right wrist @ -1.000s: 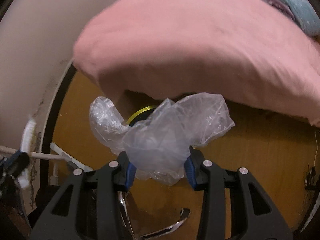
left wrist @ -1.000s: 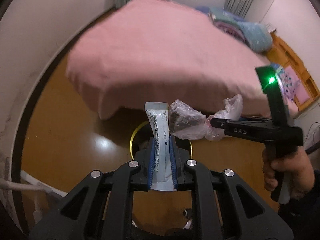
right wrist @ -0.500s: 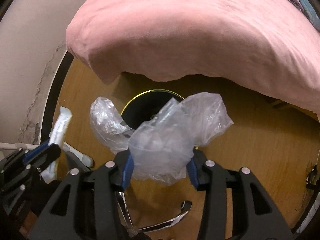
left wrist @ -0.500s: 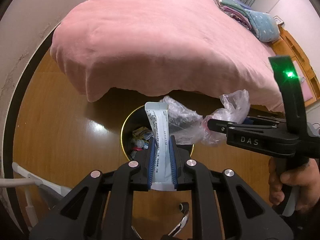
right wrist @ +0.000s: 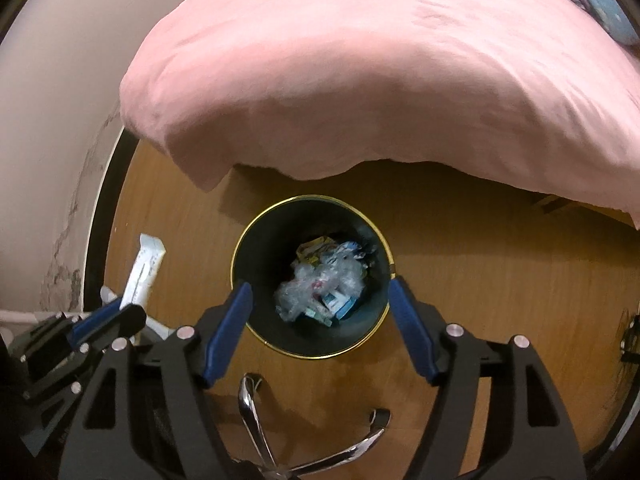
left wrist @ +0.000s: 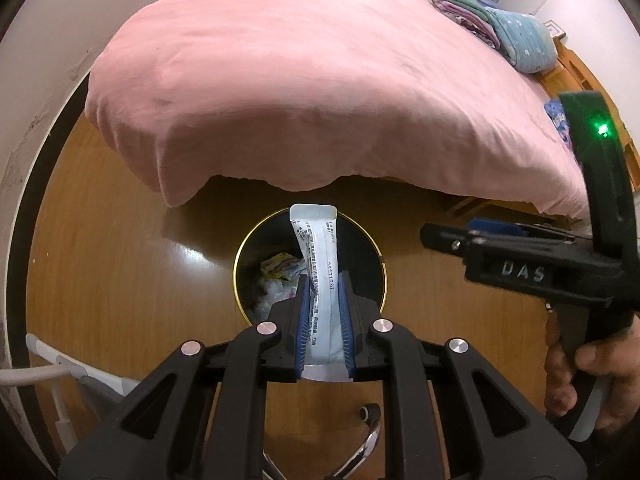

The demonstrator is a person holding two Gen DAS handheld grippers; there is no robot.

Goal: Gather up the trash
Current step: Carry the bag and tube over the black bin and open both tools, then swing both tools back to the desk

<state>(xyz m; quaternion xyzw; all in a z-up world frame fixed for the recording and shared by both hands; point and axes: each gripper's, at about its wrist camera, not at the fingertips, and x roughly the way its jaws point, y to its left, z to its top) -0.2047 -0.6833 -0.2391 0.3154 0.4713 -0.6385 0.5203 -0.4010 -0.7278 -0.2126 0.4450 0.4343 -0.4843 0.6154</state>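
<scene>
A black trash bin with a gold rim (right wrist: 384, 240) (left wrist: 240, 256) stands on the wood floor by the bed. Crumpled clear plastic (right wrist: 316, 284) and wrappers lie inside it. My right gripper (right wrist: 318, 304) is open and empty, right above the bin. It shows at the right of the left wrist view (left wrist: 448, 234). My left gripper (left wrist: 323, 284) is shut on a white printed sachet (left wrist: 318, 248) and holds it upright over the bin. The sachet (right wrist: 144, 270) and the left gripper (right wrist: 108, 314) show at the left of the right wrist view.
A bed with a pink cover (left wrist: 320, 80) overhangs the floor just beyond the bin. Folded blankets (left wrist: 500, 28) lie at its far end. A chrome chair base (right wrist: 280, 440) is under the grippers. A white pipe (left wrist: 40, 372) runs along the left wall.
My right gripper has opened and the clear plastic bag has dropped into the bin. Both grippers have moved over the bin. The left one still holds the sachet.
</scene>
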